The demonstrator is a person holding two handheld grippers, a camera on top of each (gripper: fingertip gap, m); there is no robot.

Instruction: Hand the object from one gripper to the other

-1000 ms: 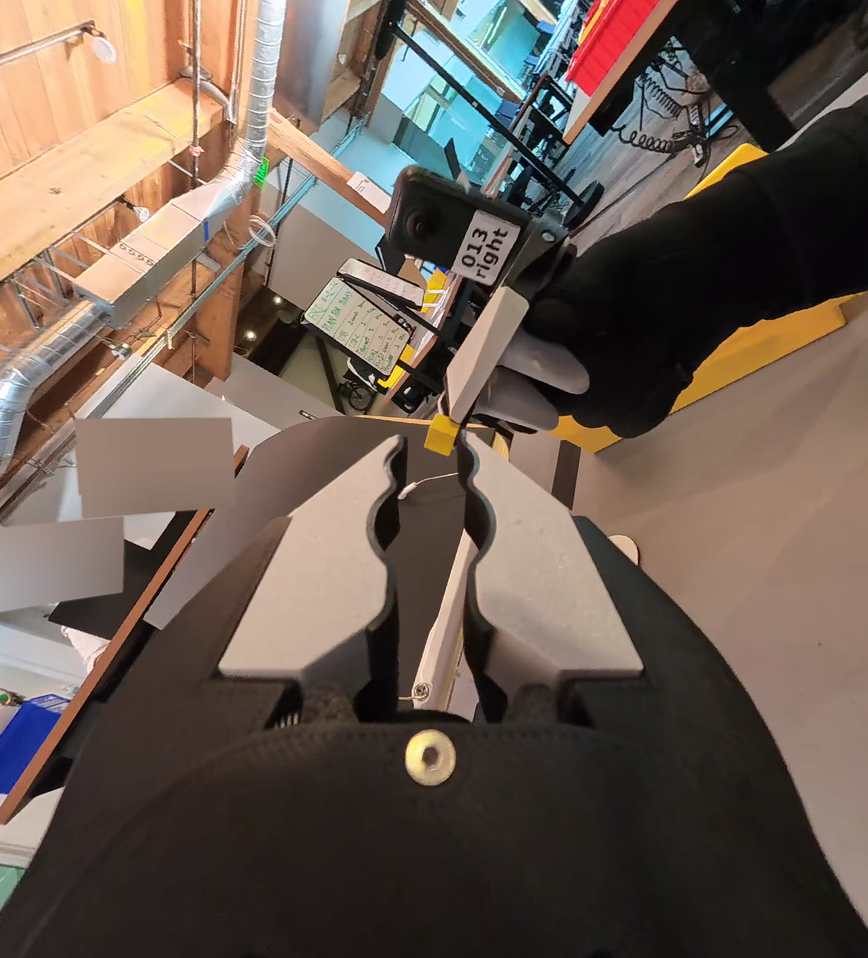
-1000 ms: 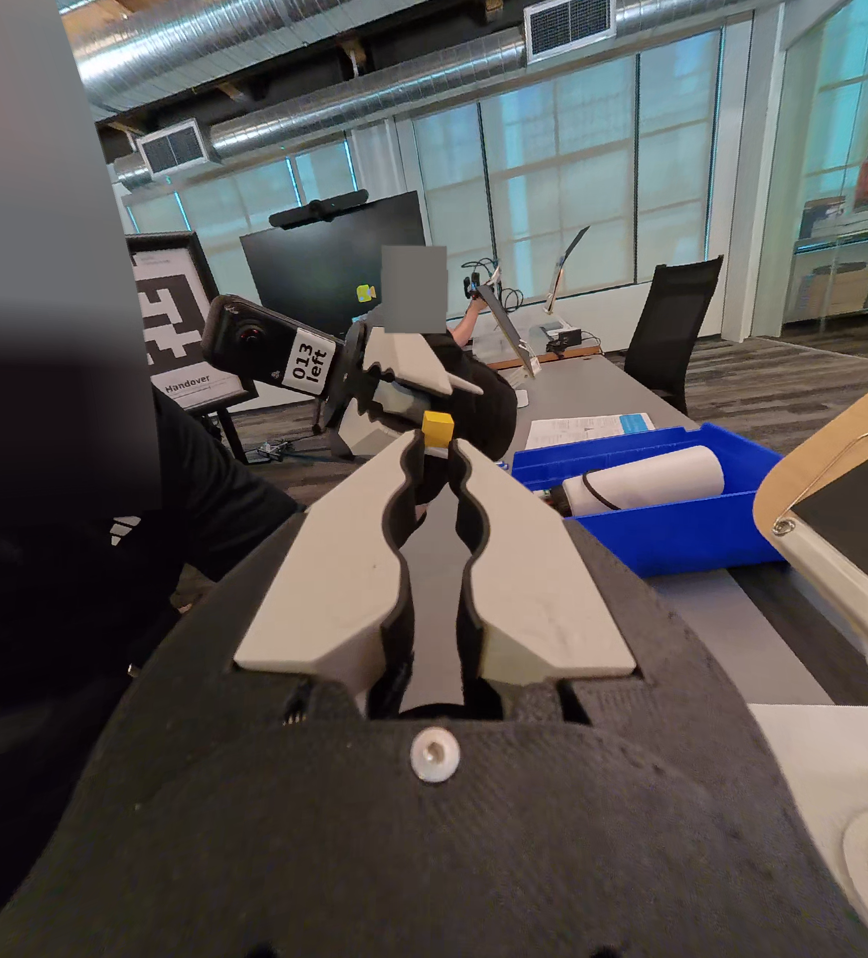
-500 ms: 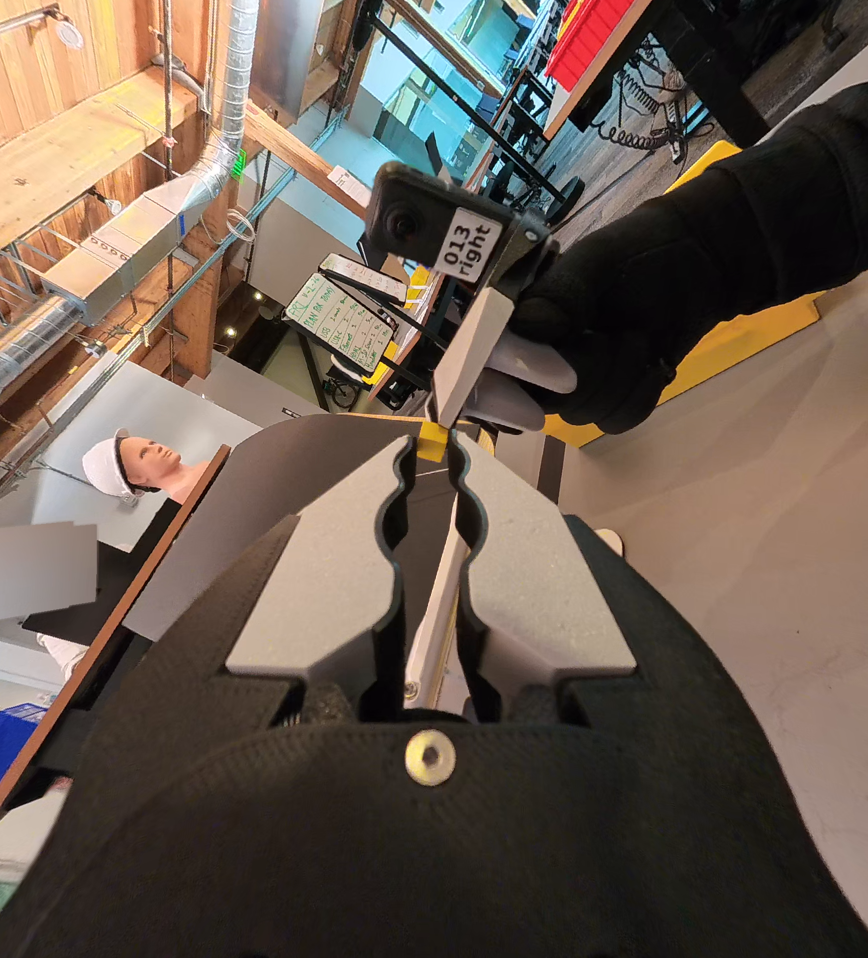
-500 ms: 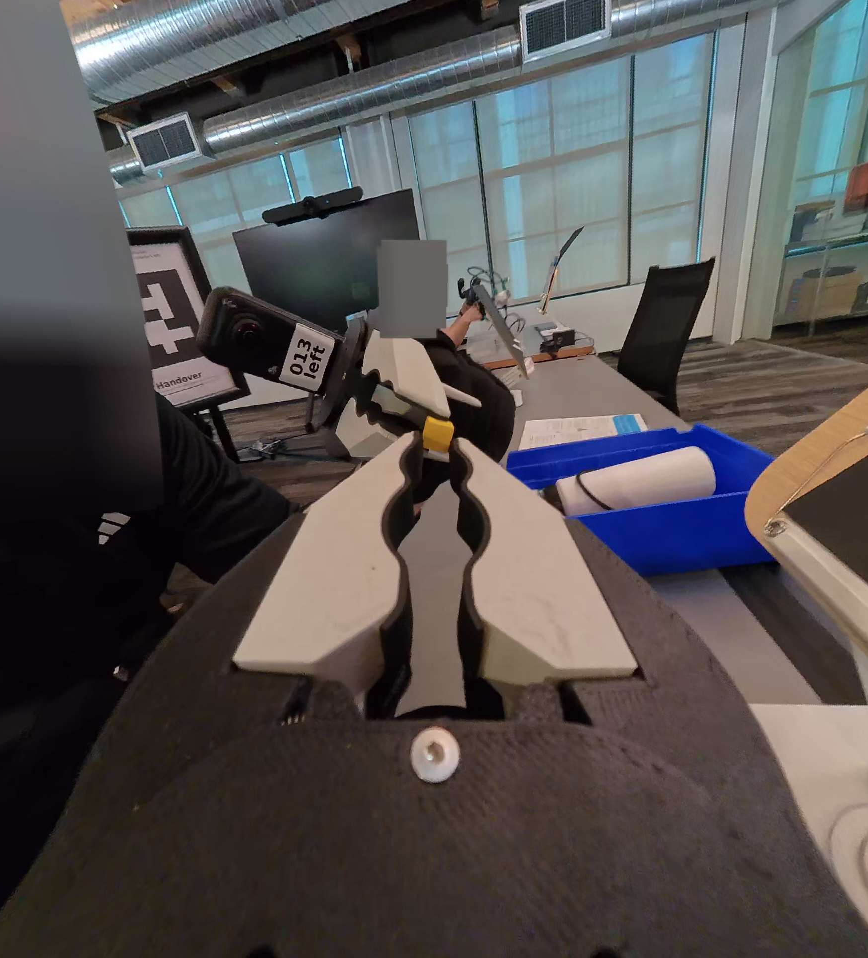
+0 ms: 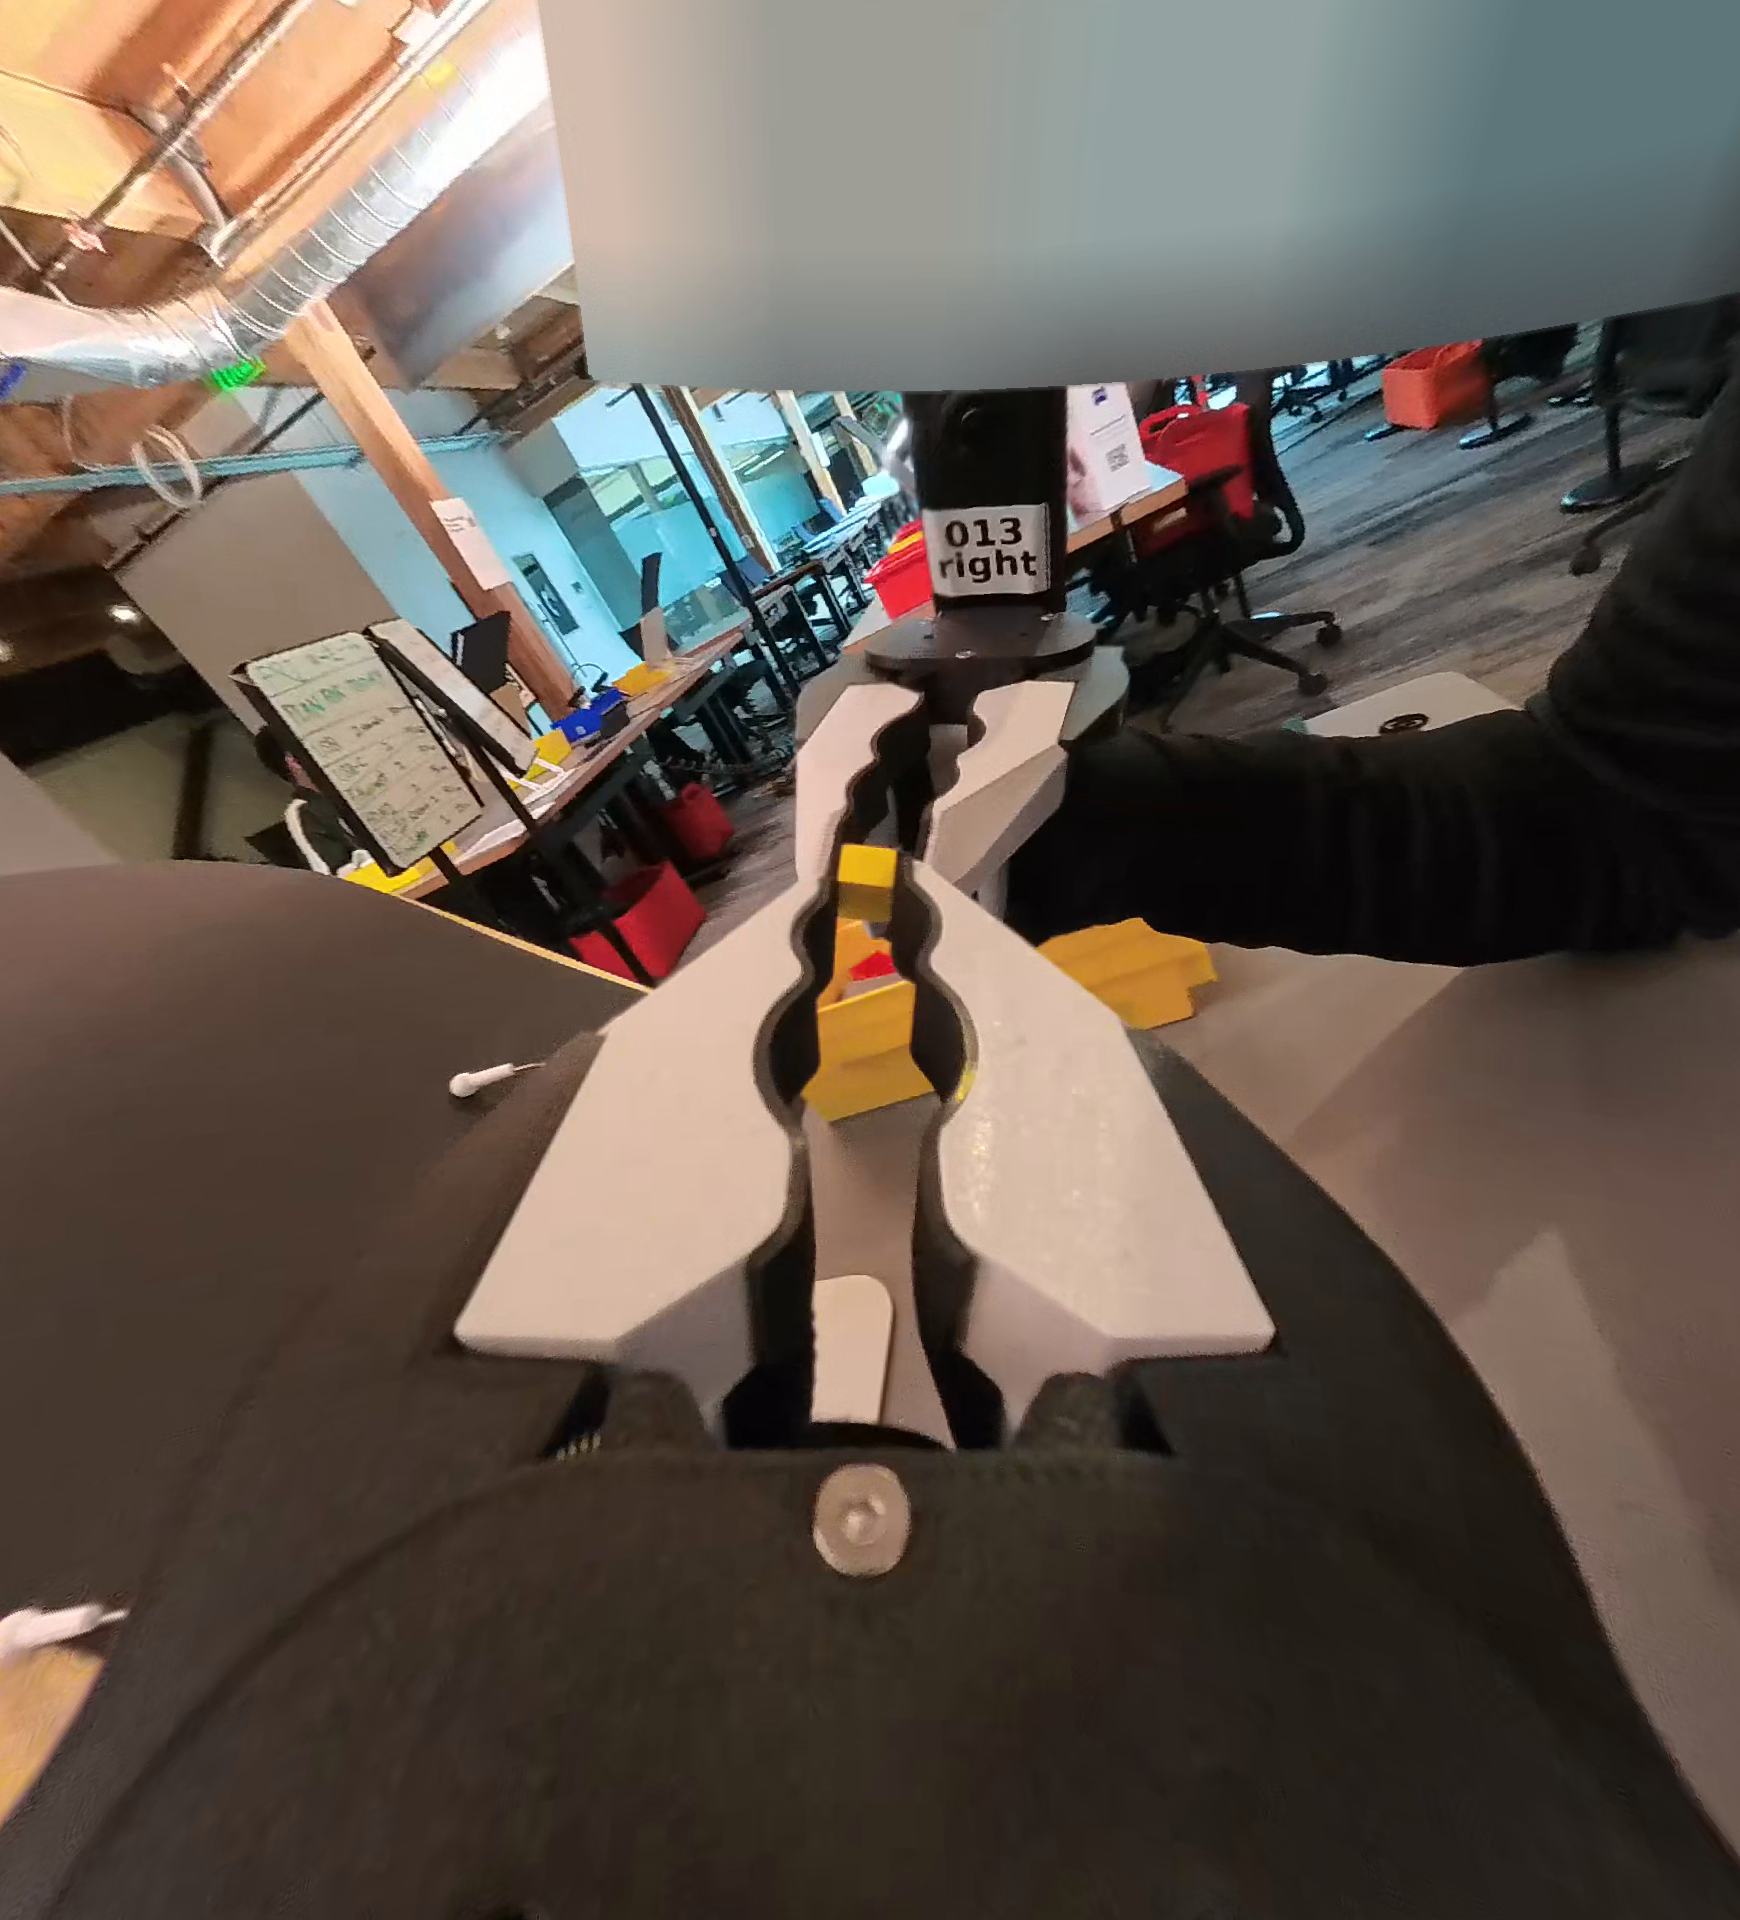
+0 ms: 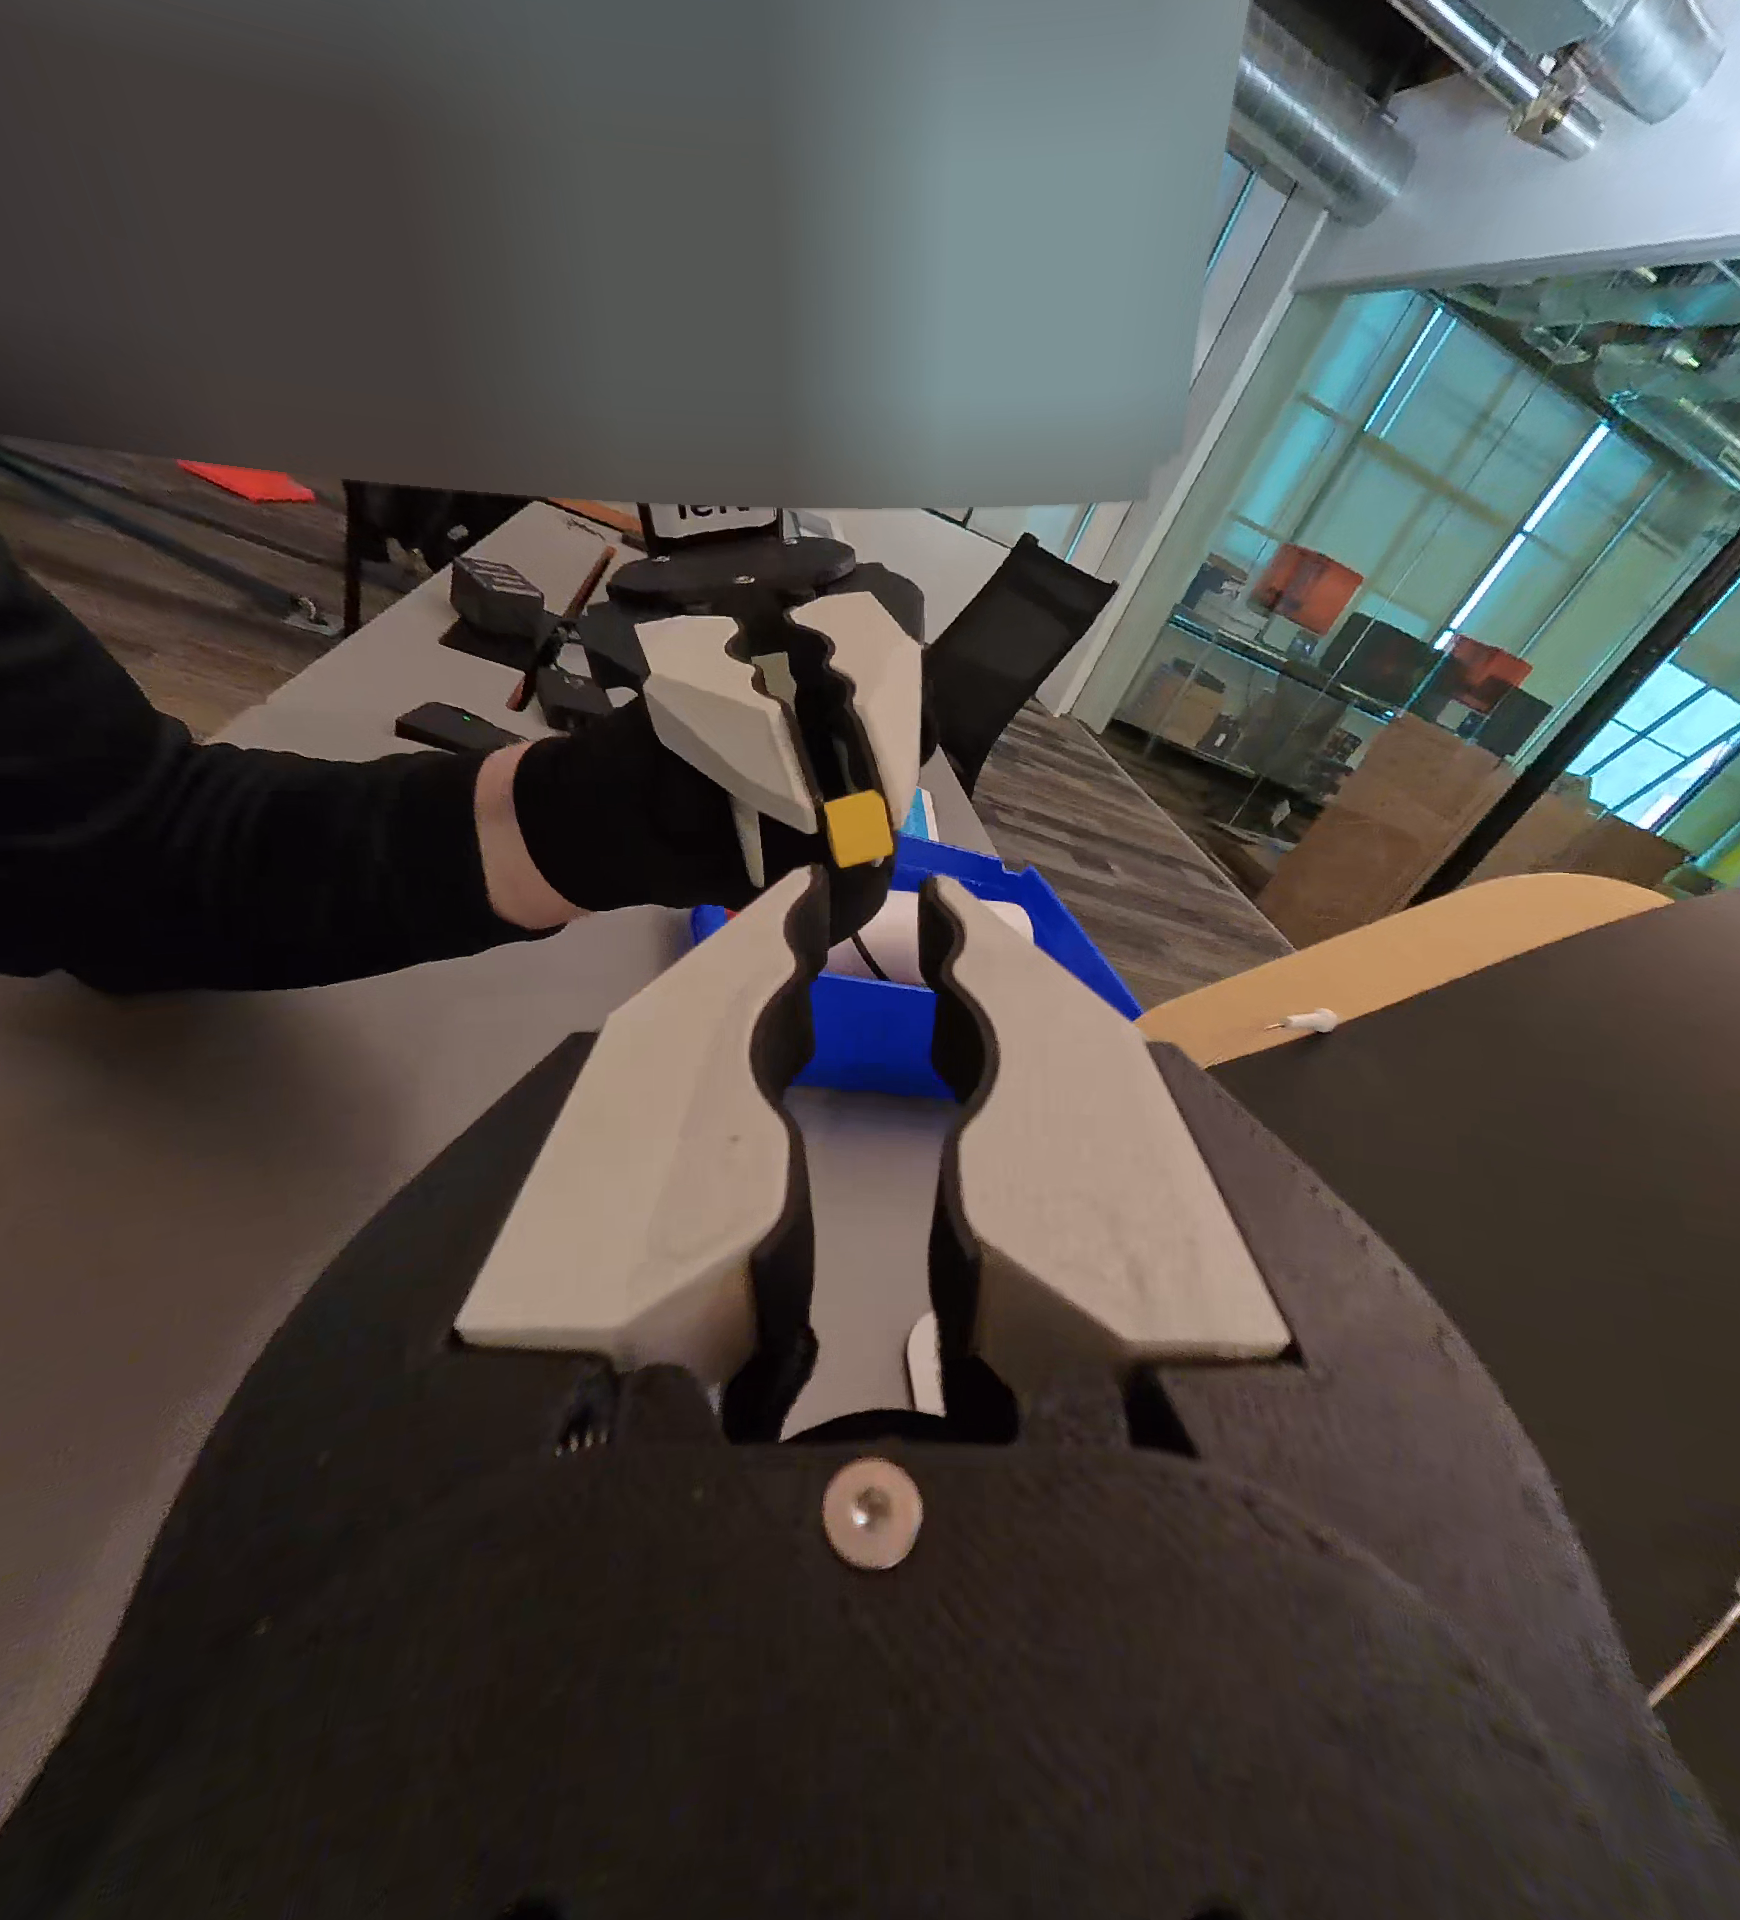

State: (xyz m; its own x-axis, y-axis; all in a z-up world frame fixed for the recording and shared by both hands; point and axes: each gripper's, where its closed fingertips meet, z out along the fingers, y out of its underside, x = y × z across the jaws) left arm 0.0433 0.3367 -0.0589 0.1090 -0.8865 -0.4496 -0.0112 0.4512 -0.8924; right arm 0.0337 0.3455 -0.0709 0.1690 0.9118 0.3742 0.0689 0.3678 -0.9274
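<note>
One cube: small yellow cube (image 5: 864,881) pinched at the left gripper (image 5: 861,896) tips.
Right gripper (image 6: 871,891): jaws apart, empty — just beside it.
Progress: handover apparently done; only separating remains.

Each tool has two pale grey fingers (image 5: 679,1174) with wavy black inner pads, set in a black textured body with one silver screw (image 5: 862,1535) at its middle. The person wears a black glove (image 6: 637,821) and long black sleeves (image 5: 1417,831). A black camera block (image 5: 991,499) with a white label tops the far tool.

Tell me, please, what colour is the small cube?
Yellow; the cube shows best in the right wrist view.
</note>
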